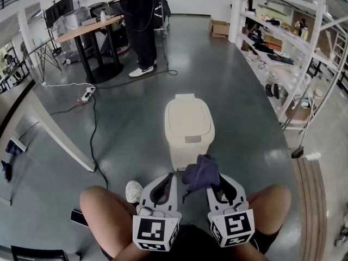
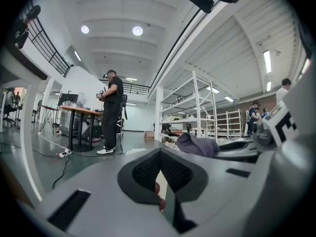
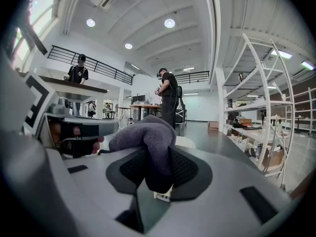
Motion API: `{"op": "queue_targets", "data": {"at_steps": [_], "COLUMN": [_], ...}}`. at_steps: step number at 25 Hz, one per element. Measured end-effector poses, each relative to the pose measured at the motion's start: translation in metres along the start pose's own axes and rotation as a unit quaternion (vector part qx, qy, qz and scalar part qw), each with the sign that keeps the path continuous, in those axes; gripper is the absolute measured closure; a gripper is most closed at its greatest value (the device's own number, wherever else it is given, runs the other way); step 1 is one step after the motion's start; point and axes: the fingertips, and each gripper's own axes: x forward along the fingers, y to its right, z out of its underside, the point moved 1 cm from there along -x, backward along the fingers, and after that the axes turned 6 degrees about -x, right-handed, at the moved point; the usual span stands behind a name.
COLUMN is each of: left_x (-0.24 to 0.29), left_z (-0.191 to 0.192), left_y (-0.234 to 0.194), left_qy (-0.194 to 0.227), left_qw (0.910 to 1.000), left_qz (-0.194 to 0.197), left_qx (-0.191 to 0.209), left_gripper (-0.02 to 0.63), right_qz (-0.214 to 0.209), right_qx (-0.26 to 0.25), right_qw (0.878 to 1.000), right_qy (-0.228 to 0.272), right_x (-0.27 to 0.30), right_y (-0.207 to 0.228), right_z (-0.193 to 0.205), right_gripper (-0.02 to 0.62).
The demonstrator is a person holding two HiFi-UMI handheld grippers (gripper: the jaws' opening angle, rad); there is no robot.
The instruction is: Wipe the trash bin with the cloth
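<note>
**Cloth gripped, bin just ahead**

We look down over our own knees at a cream trash bin [image 1: 189, 125] standing upright on the grey floor [image 1: 125, 118], its lid closed. It sits just in front of our two tools and apart from both.

The right tool [image 1: 216, 182] holds the dark purple cloth [image 1: 201, 171]. In the right gripper view, the right tool [image 3: 158, 169] has its jaws closed on a fold of the cloth [image 3: 148, 132], which bunches up above the black pads and droops over toward the left. A bit of the cream bin [image 3: 185, 142] shows behind the cloth. From above, the cloth hangs over the near edge of the bin, though we cannot tell whether it touches it.

The left tool [image 1: 163, 186] sits just beside the right one, on its left. In the left gripper view, the left tool [image 2: 160, 174] has its jaws set narrow, with only a thin slit between the pads and nothing held there. A pale strip shows through the slit. The cloth [image 2: 197, 144] appears off to the right in this view.

Further back, another person [image 1: 138, 20] stands at a counter [image 1: 89, 29]. White shelves [image 1: 283, 31] run along the right side, and a cardboard box [image 1: 219, 28] lies on the floor near them. A power strip [image 1: 87, 94] with its cable lies on the floor at the left.
</note>
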Motion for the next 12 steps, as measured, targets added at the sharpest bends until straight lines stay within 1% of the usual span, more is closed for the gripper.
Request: {"op": "queue_targets", "data": {"at_steps": [3, 7, 10, 12], "left_x": [0.011, 0.032, 0.048, 0.064], "left_z": [-0.013, -0.032, -0.043, -0.051], "left_y": [-0.006, -0.018, -0.028, -0.036], "left_qy": [-0.004, -0.007, -0.019, -0.029], "left_qw": [0.9997, 0.9999, 0.9998, 0.9995], "left_qz": [0.001, 0.006, 0.008, 0.01], "left_qx": [0.024, 0.012, -0.001, 0.002], "left_gripper": [0.606, 0.606, 0.606, 0.606], "right_qz": [0.008, 0.01, 0.001, -0.005], "right_qx": [0.0, -0.005, 0.012, 0.018], "right_qw": [1.0, 1.0, 1.0, 1.0], "right_qy": [0.005, 0.008, 0.004, 0.002], "right_x": [0.009, 0.023, 0.038, 0.052], "right_y": [0.003, 0.014, 0.023, 0.03], "right_z": [-0.011, -0.029, -0.037, -0.046], "right_gripper": [0.486, 0.486, 0.486, 0.486]}}
